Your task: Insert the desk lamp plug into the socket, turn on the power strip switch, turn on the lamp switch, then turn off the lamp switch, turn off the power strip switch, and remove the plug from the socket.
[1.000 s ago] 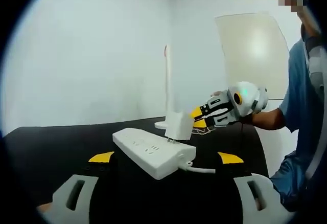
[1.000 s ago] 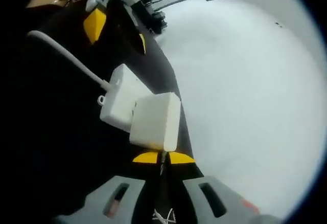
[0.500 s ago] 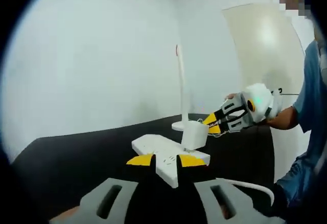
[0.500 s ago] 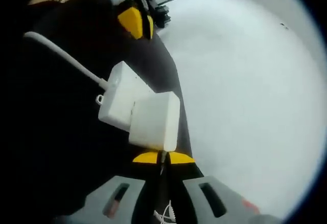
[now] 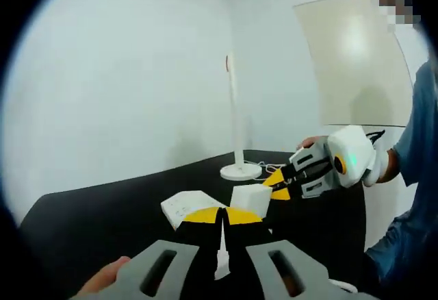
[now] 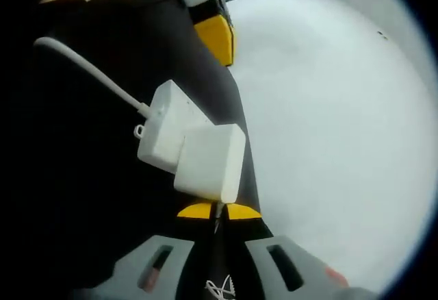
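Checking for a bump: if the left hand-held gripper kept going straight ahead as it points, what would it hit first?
Probably the white power strip, lying just beyond its closed yellow tips; depth is hard to judge.

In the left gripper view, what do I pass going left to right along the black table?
Power strip → plug adapter → right tongs, holding the adapter's cord → the person's hand behind them.
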Action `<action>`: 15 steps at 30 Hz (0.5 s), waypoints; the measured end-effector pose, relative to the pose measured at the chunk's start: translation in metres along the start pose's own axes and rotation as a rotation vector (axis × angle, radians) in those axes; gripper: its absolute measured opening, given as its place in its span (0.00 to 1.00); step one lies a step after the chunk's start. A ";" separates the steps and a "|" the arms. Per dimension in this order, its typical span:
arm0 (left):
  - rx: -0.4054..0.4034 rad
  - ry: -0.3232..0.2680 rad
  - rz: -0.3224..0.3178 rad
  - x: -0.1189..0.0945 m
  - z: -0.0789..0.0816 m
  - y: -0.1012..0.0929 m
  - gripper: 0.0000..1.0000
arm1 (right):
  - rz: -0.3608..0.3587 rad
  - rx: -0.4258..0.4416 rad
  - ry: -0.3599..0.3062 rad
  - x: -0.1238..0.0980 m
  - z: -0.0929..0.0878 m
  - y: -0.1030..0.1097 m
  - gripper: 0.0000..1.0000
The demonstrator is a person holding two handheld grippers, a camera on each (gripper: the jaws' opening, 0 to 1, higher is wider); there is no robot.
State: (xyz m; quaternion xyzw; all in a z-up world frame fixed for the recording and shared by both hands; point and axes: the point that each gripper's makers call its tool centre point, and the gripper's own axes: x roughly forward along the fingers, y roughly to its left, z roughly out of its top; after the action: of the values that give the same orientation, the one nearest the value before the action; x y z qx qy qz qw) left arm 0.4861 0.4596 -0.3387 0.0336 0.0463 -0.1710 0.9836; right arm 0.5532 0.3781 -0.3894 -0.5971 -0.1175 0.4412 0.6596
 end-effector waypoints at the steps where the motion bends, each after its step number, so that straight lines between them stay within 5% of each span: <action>1: 0.002 -0.002 -0.004 0.002 0.002 -0.002 0.00 | 0.002 -0.001 0.000 -0.001 0.000 0.000 0.07; 15: 0.061 0.011 -0.067 0.034 0.019 -0.030 0.00 | 0.007 -0.012 -0.006 0.001 0.001 0.002 0.07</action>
State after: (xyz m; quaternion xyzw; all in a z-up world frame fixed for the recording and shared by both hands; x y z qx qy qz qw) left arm 0.5097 0.4184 -0.3247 0.0632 0.0475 -0.2049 0.9756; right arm 0.5523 0.3793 -0.3910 -0.6001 -0.1199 0.4448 0.6539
